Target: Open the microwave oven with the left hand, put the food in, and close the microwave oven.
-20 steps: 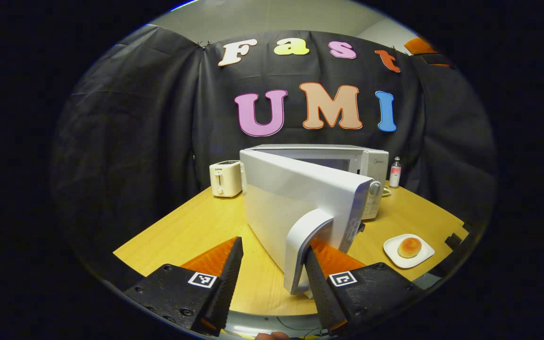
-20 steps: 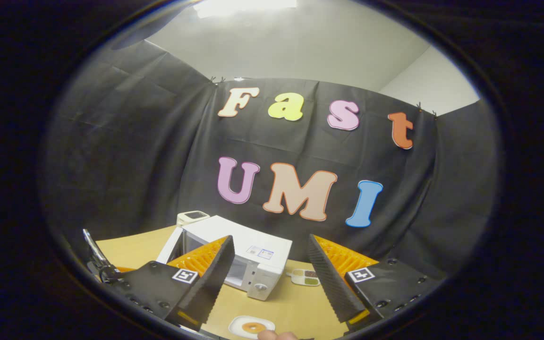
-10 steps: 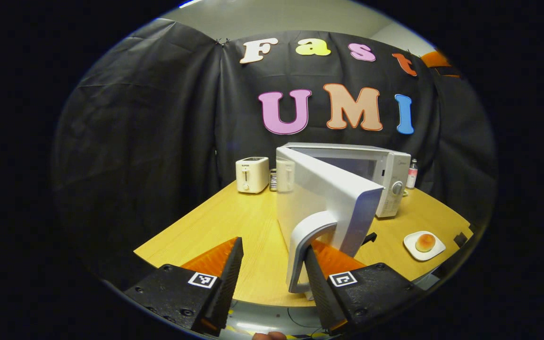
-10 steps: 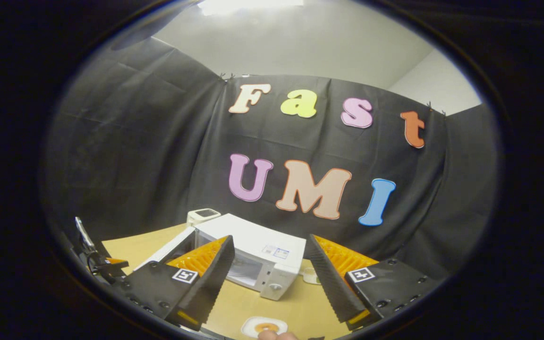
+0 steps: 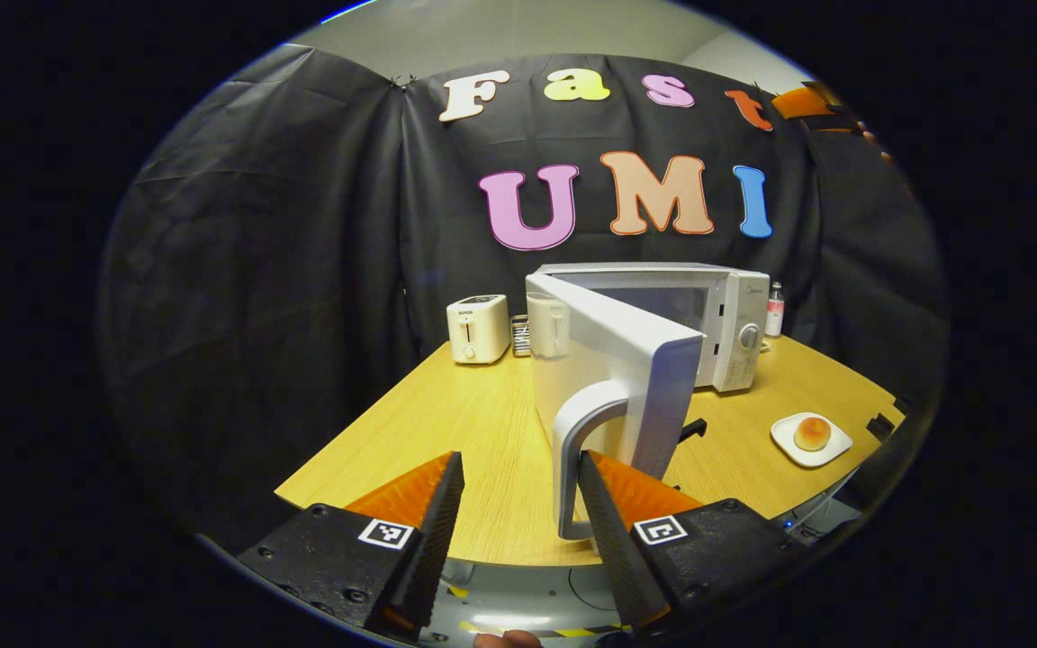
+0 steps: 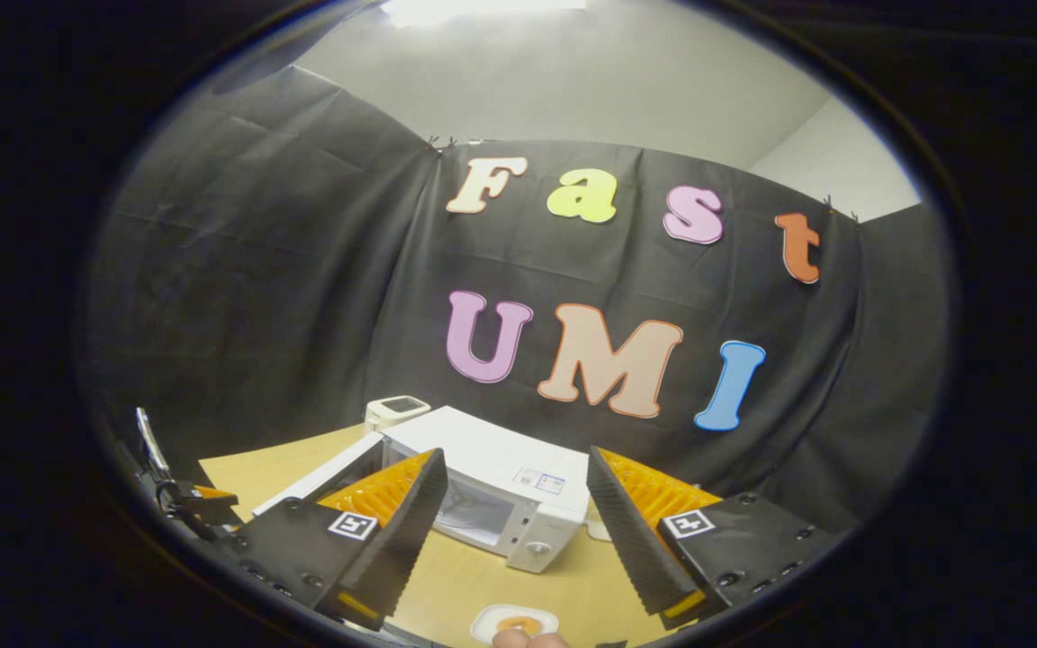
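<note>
At the far left of the pale wood worktop [image 5: 446, 423] stands a boxy cream toaster [image 5: 478, 328]; the left gripper [image 5: 518, 513], spread wide, hooks one finger behind the arched handle [image 5: 583, 450] of the glossy white microwave oven [image 5: 716, 315], whose door [image 5: 617, 360] stands half open; the round bun [image 5: 811, 433] waits on its plate, well right; the right gripper [image 6: 514, 531] hovers spread and empty; loading and closing remain.
</note>
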Demonstrator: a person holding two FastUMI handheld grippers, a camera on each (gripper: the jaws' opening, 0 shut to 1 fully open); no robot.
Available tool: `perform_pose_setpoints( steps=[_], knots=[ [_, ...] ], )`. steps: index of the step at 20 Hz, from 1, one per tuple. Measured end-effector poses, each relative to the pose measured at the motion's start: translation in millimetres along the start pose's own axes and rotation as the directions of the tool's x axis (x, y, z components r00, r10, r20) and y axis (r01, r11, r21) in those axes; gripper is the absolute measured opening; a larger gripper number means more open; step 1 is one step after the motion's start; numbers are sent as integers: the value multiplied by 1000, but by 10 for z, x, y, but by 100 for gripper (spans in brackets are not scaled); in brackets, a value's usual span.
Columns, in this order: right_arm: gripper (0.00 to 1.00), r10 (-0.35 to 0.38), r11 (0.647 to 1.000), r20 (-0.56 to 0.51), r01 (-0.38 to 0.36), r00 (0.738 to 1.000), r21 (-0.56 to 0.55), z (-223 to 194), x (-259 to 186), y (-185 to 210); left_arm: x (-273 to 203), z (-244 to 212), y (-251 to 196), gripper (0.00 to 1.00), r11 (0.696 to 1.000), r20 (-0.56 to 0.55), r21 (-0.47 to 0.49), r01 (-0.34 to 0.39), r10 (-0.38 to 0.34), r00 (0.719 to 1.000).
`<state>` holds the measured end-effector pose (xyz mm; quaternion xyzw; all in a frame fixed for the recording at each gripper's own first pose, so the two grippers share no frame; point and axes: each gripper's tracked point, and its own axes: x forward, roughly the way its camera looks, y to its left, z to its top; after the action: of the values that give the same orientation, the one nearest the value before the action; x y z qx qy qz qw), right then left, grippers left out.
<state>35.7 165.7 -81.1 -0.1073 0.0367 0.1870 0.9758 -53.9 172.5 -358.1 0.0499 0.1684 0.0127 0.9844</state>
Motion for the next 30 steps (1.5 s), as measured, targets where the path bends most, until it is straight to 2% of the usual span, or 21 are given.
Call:
perform_pose_setpoints(
  steps=[2,3,5,7,8,9,15,17,23,26,27,28,30],
  knots=[
    [97,-3,1000,-2,3,1000,5,-19,-18,-11,-78,45,36,78,1000,0,-10,-11,11,1000],
    [97,-6,1000,-3,6,1000,7,-27,-14,-25,-137,69,65,75,1000,3,-19,-18,18,1000],
    [96,-13,1000,2,13,1000,5,-41,-22,-49,-242,199,125,75,999,17,-33,-37,38,999],
    [97,-20,1000,8,20,1000,5,-61,-27,-86,-367,433,218,82,997,60,-37,-71,73,996],
    [97,-21,1000,11,21,1000,10,-86,-23,-95,-419,591,264,94,995,88,-36,-88,91,992],
    [97,-24,1000,12,24,1000,16,-110,-17,-119,-462,759,290,98,994,114,-35,-100,103,988],
    [99,-29,995,19,27,999,92,-298,-19,-178,-615,1694,243,100,991,260,-29,-129,132,956],
    [97,-37,991,14,35,999,126,-423,-23,-213,-607,1909,154,100,993,285,-40,-114,120,951],
    [97,-89,961,-86,108,992,254,-1270,31,-312,-613,2373,4,98,996,357,-34,-77,84,930],
    [97,-127,955,-167,166,978,245,-1897,68,-319,-598,2523,-54,100,999,387,-7,-53,52,921],
    [96,-137,955,-193,181,972,234,-2096,76,-304,-582,2561,-80,98,999,394,-4,-44,42,918],
    [99,-140,955,-218,190,966,227,-2294,82,-265,-556,2590,-118,100,1000,395,-8,-30,31,918],
    [97,-143,953,-283,209,948,220,-2695,68,-213,-479,2591,-167,98,999,376,-40,-9,24,926]
  ],
)
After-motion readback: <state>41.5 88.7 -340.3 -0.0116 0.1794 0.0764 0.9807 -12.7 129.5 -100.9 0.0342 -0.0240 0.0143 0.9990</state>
